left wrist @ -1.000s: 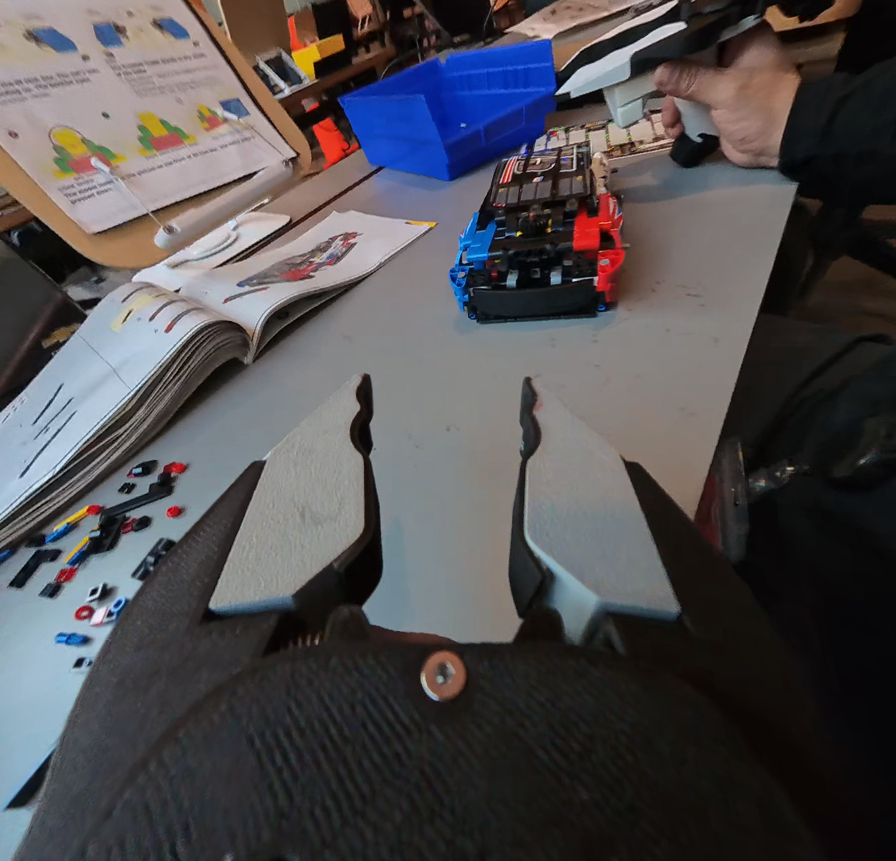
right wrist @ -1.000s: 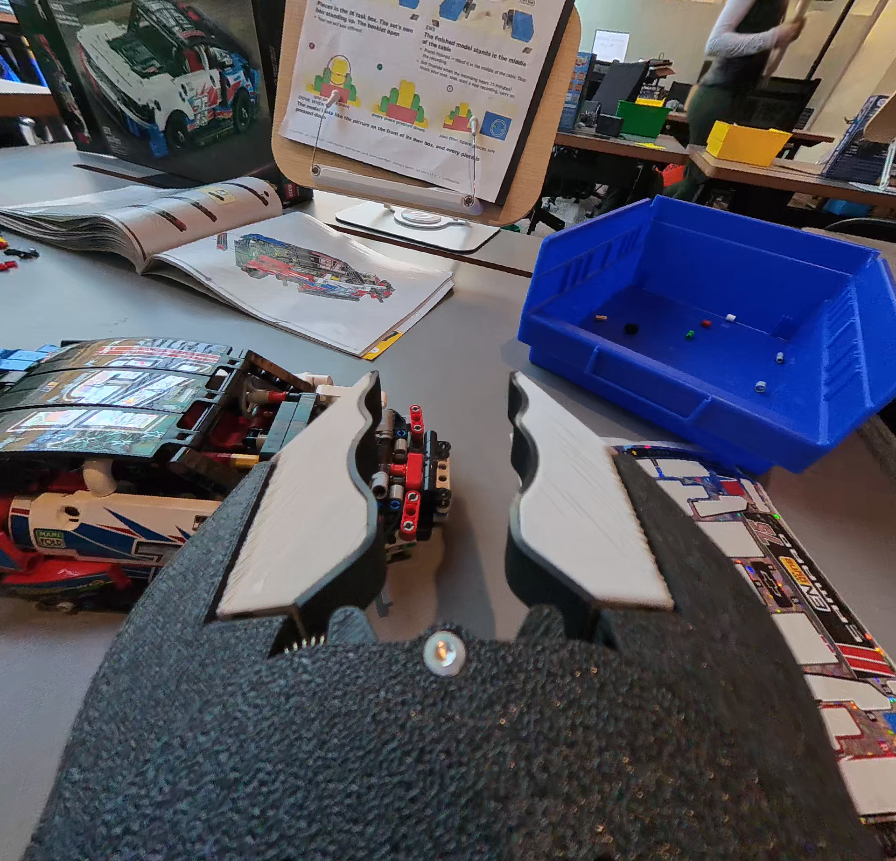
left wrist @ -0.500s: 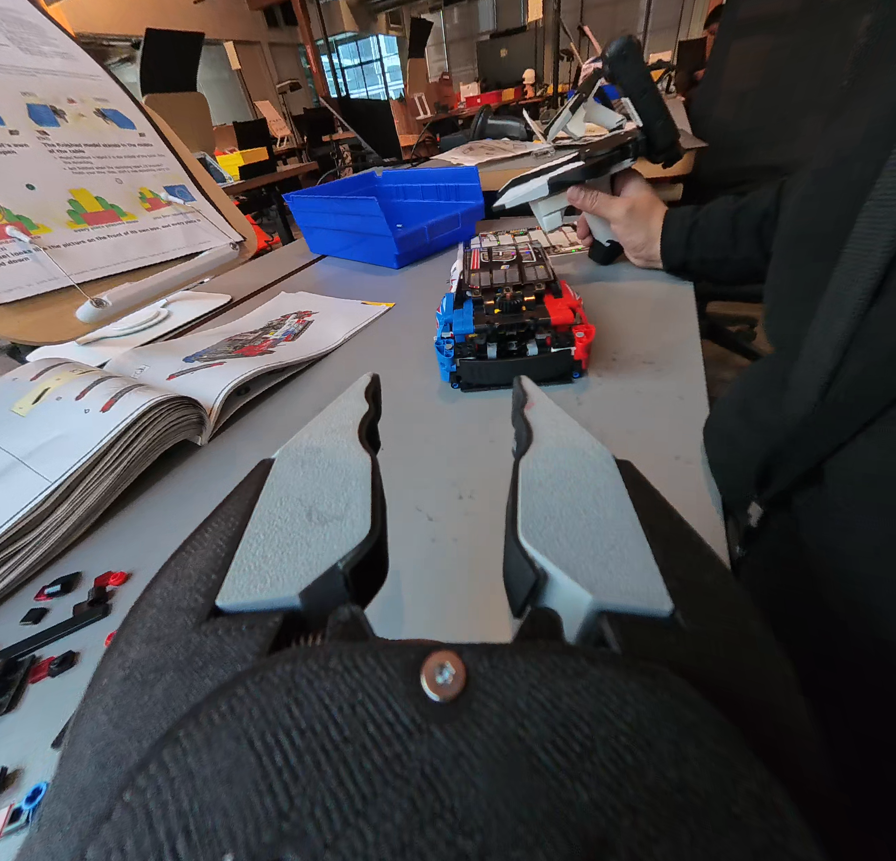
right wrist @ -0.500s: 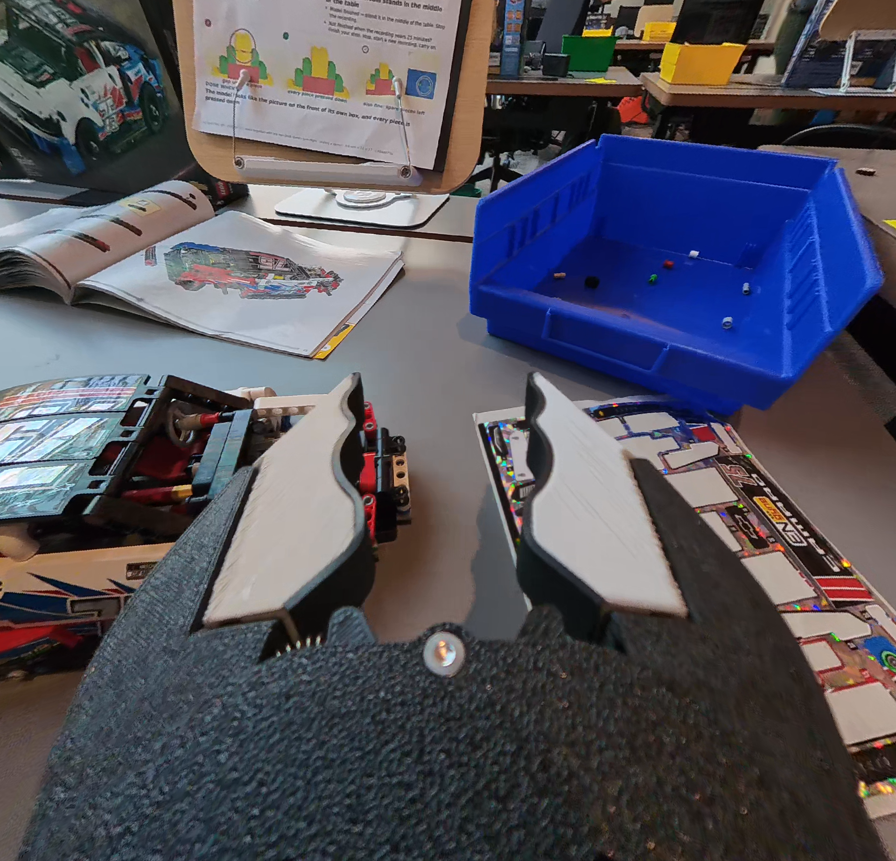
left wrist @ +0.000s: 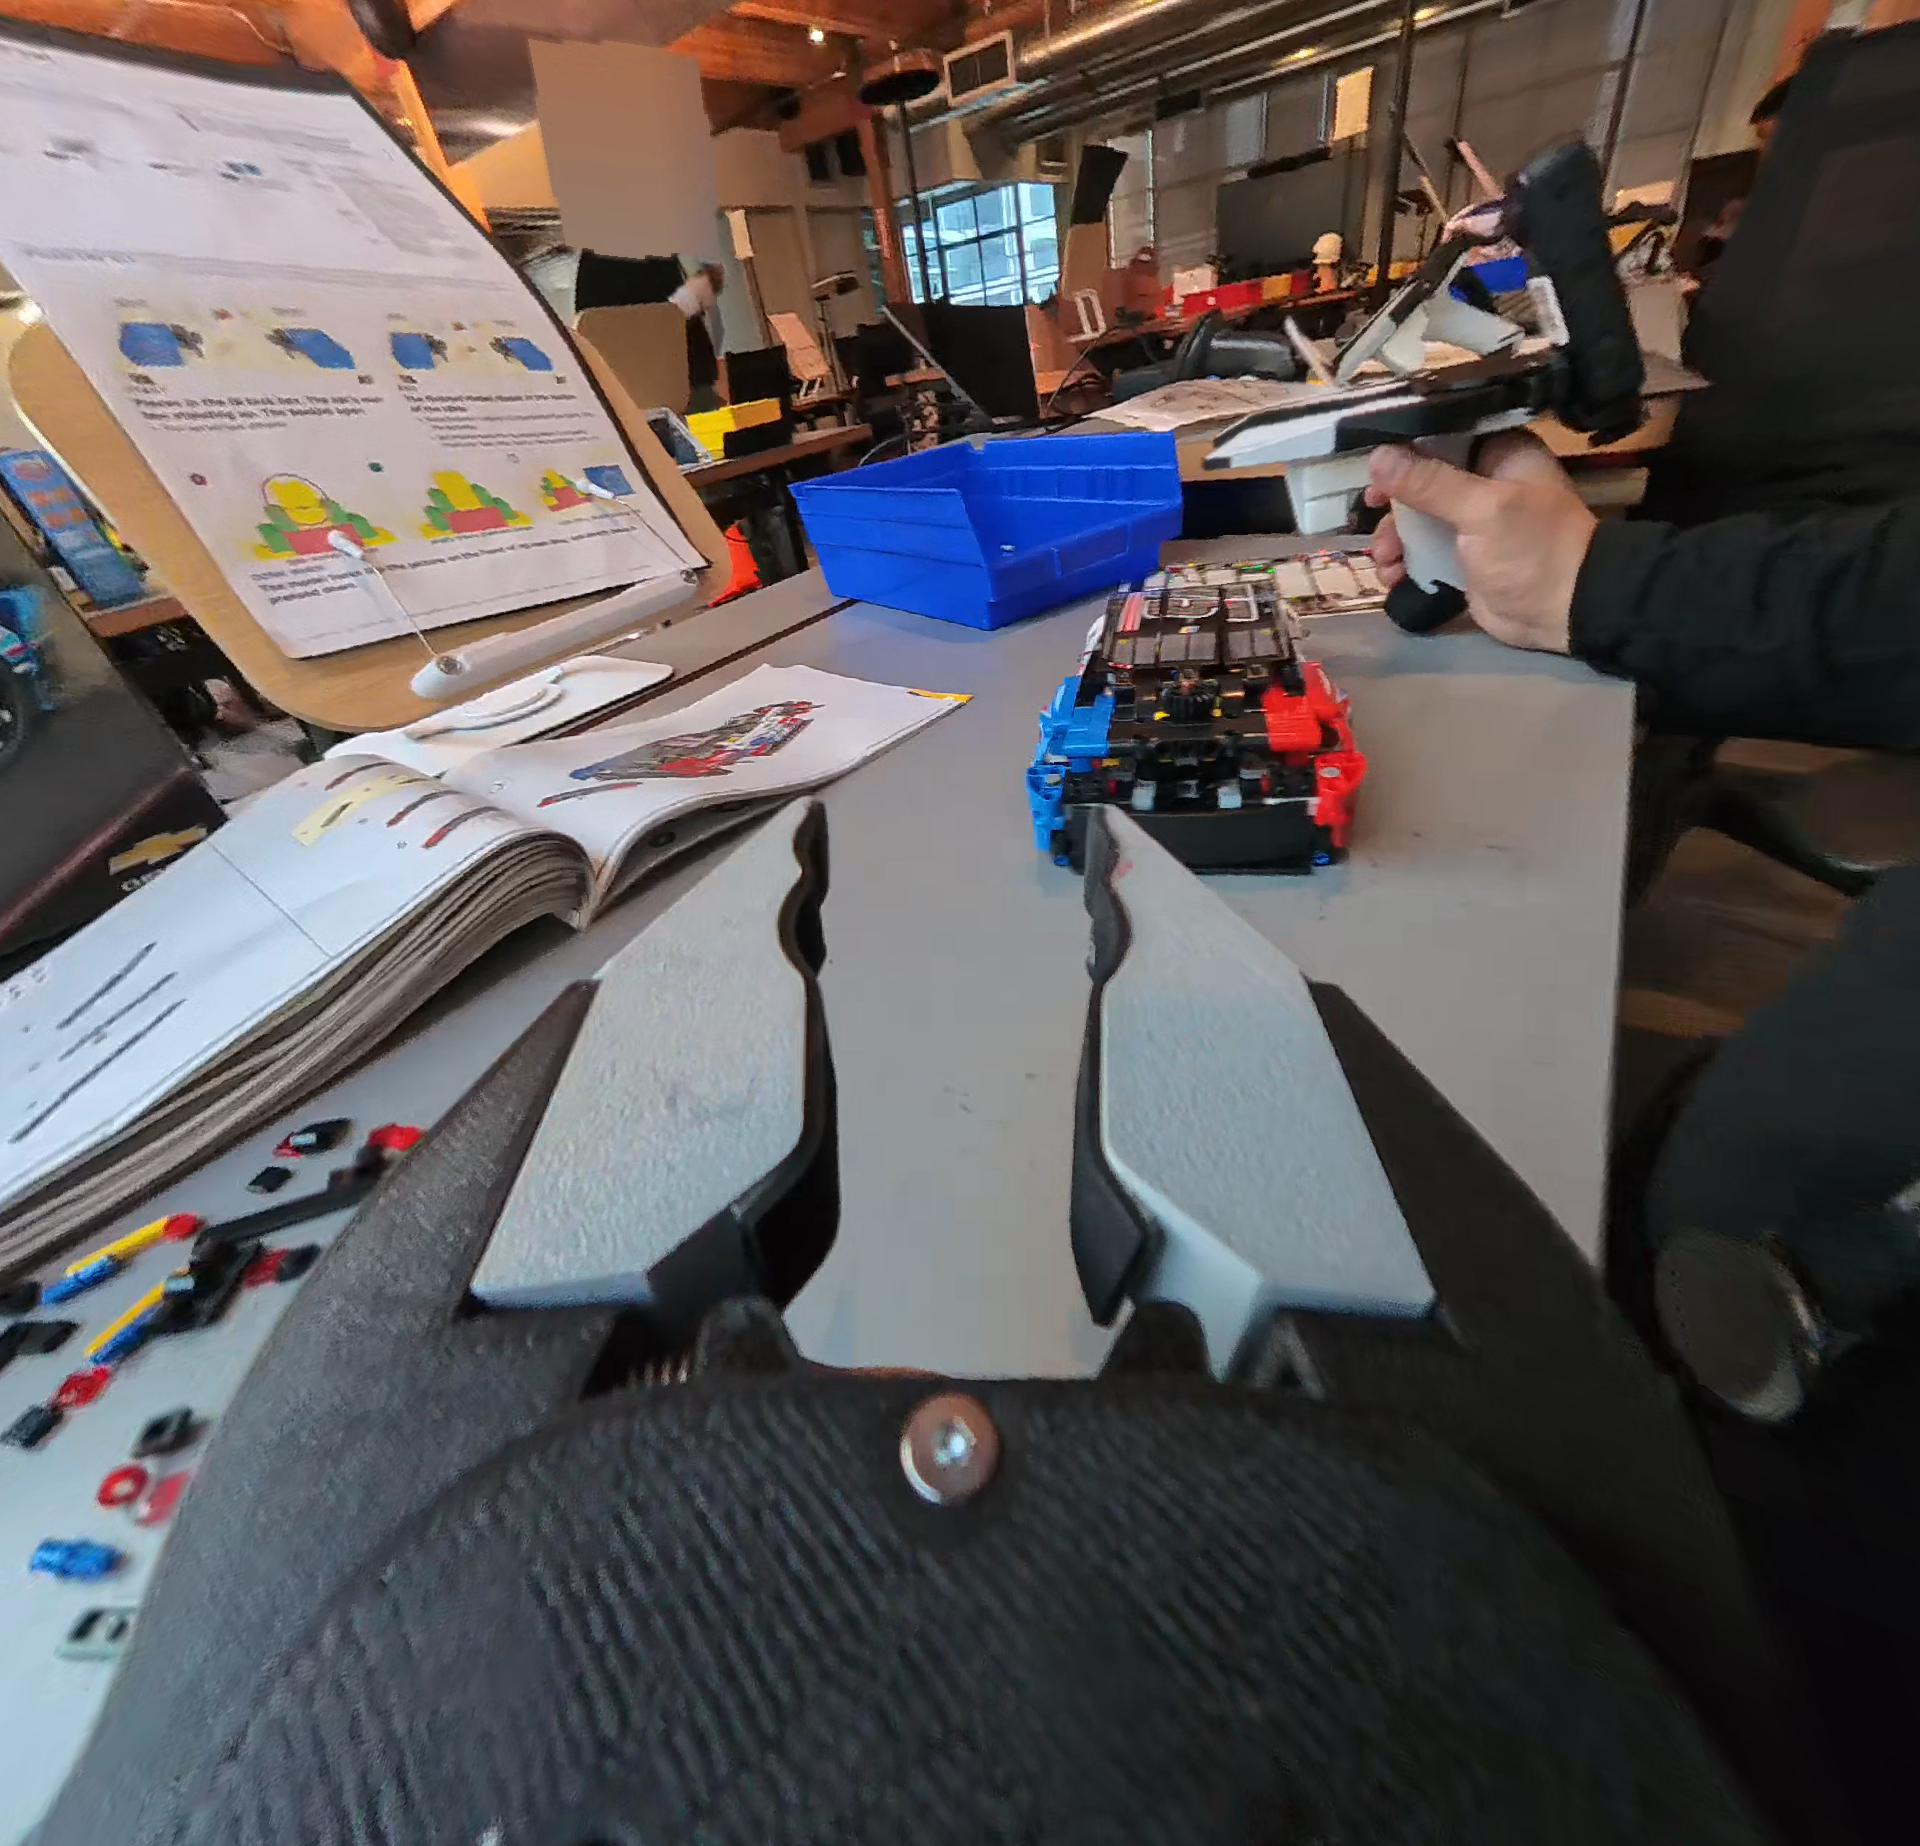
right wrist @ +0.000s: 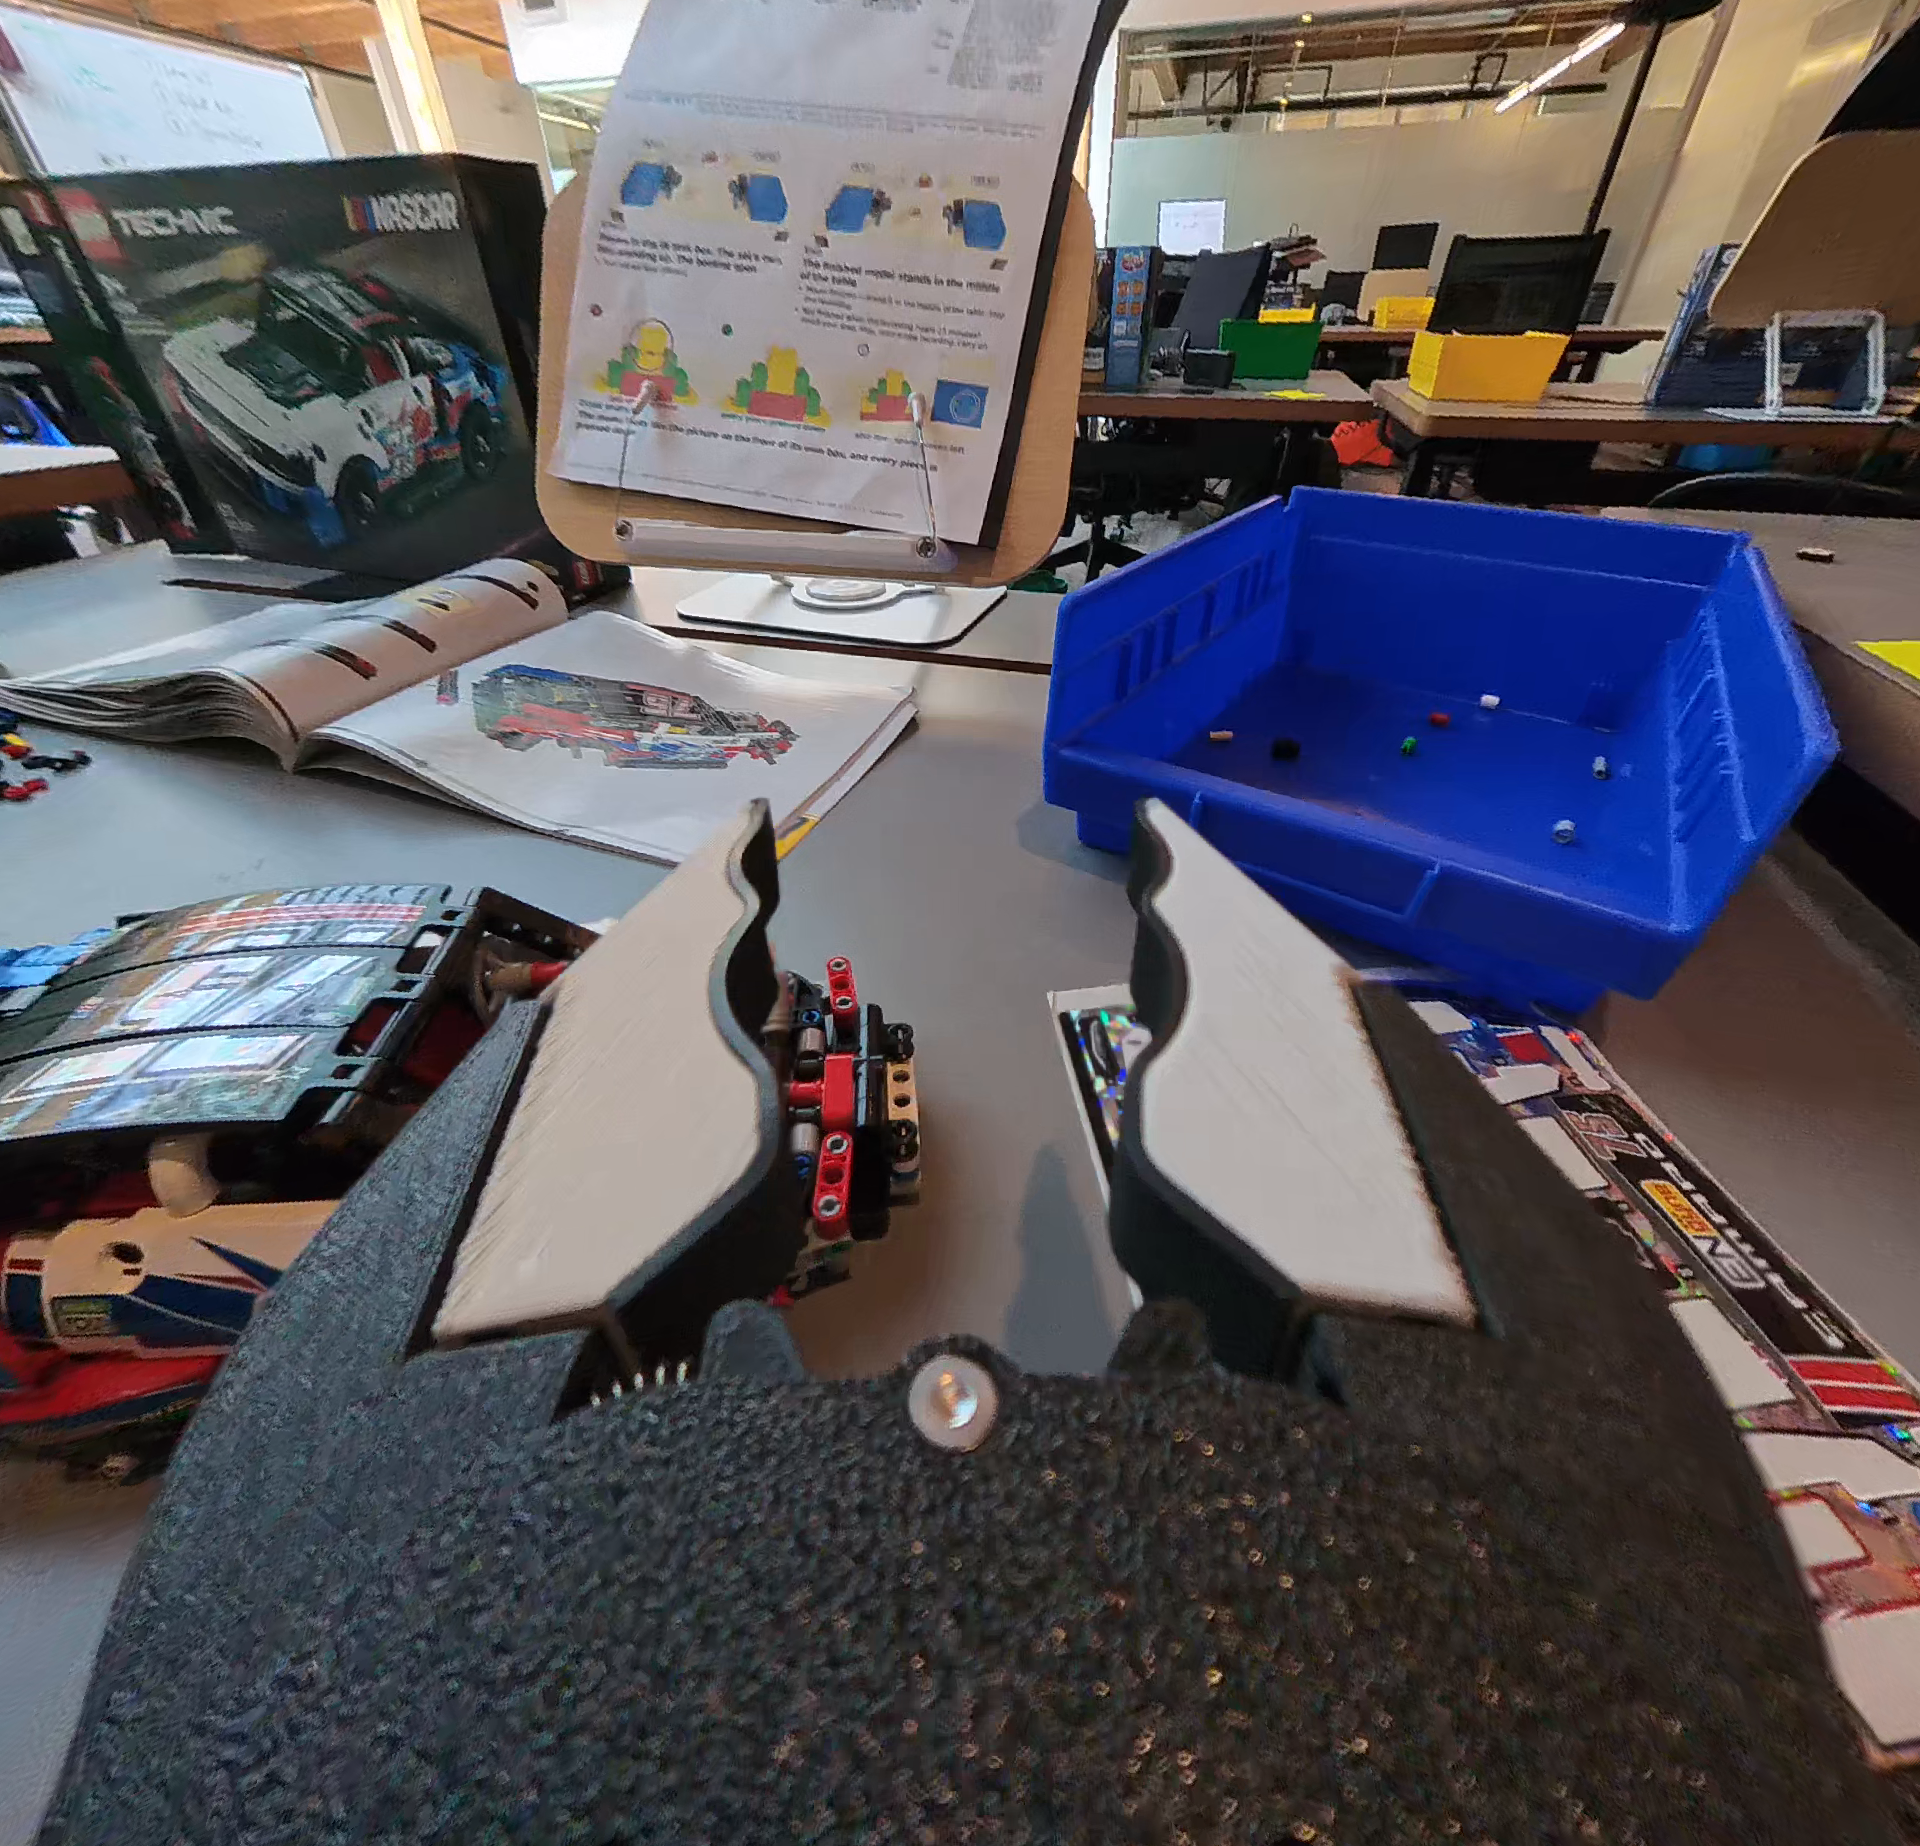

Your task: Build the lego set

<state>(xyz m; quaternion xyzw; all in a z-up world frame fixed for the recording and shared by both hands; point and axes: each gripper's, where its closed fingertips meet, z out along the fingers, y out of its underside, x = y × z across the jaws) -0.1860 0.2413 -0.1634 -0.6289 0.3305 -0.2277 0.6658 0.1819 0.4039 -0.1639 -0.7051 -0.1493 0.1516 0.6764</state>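
Observation:
The partly built lego car (left wrist: 1195, 726), black with blue and red sides, stands on the grey table (left wrist: 935, 965) ahead of my left gripper (left wrist: 951, 851), which is open and empty above the table. In the right wrist view the car (right wrist: 260, 1048) lies at the lower left, partly behind the left finger. My right gripper (right wrist: 951, 851) is open and empty, held above the table between the car and the sticker sheet (right wrist: 1662, 1225). It also shows far right in the left wrist view (left wrist: 1382, 425), held by a hand. Loose lego pieces (left wrist: 156, 1287) lie at the left.
An open instruction booklet (left wrist: 416, 861) lies left of the car, also in the right wrist view (right wrist: 582, 726). A blue bin (right wrist: 1434, 747) with a few small pieces stands at the back right. A stand with an instruction sheet (right wrist: 821, 269) and the set's box (right wrist: 281, 352) stand behind. Across from one pair of fingers to the other is roughly 40 cm.
My left gripper has tilted up, so more of the room shows and the car sits lower in view. My right gripper has opened wider and shifted right, toward the sticker sheet.

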